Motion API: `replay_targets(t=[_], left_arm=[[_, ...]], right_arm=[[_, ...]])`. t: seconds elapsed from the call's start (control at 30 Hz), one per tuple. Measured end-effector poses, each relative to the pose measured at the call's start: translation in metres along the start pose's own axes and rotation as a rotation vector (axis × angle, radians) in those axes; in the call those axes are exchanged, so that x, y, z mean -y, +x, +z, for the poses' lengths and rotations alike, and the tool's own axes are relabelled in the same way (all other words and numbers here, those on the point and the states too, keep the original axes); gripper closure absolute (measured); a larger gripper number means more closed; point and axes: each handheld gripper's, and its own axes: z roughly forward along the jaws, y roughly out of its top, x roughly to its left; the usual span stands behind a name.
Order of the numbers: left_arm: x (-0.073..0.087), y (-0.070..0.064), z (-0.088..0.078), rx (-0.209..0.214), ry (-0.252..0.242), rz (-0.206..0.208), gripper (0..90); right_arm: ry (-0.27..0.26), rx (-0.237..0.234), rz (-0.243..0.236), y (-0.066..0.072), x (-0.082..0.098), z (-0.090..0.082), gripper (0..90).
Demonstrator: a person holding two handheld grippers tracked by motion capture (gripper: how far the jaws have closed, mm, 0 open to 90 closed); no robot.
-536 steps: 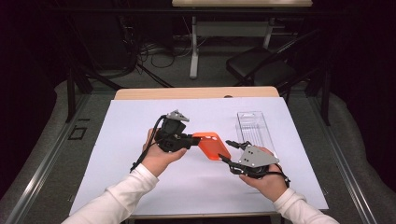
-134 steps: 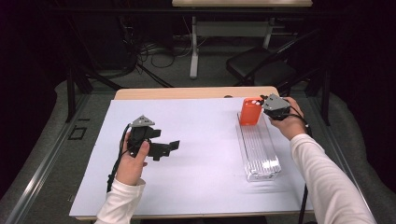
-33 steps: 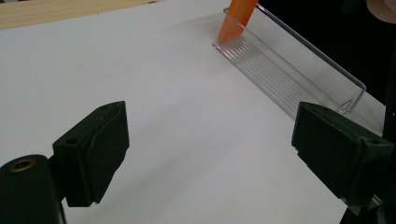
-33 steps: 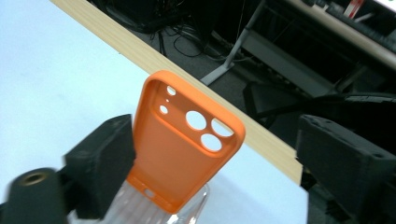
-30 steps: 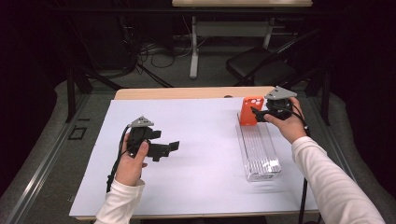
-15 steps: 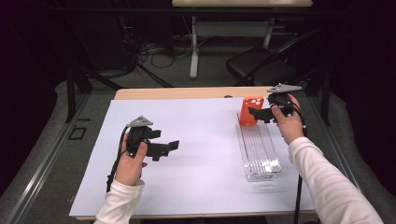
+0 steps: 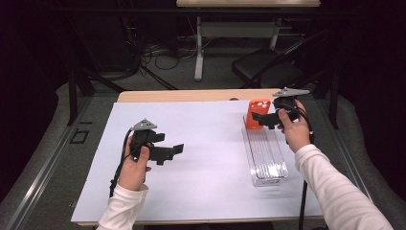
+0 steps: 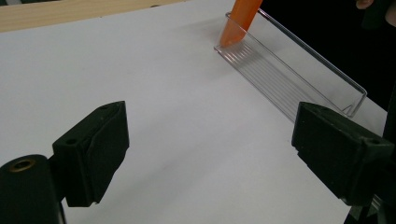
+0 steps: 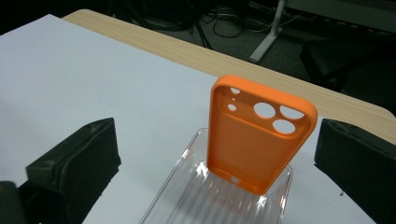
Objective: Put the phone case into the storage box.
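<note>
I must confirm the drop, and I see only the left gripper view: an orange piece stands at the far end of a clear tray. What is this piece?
Observer: A phone case; the right gripper view shows its camera holes at the top.
Operator: Does the right gripper hold it?
Observer: No. The right gripper has its jaws on both sides of the case with gaps, and they have just been opening.
Operator: Does the case stand alone?
Observer: It stands upright with its bottom edge in the ribbed tray; whether it leans on the end wall I cannot tell.
Operator: Where is the tray on the table?
Observer: In the high view, the tray lies on the right part of the white sheet.
</note>
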Motion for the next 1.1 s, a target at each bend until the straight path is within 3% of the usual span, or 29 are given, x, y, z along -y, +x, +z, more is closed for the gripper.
replay_targets(t=[0.67,1.1], left_arm=[[-0.001,-0.002,0.001,0.01,0.003,0.014,11.5],[-0.004,-0.007,0.002,0.023,0.005,0.034,11.5]], right_arm=[[-0.002,-0.039,0.004,0.01,0.002,-0.004,0.0],[-0.027,-0.117,-0.045,0.038,0.003,-0.015,0.0]])
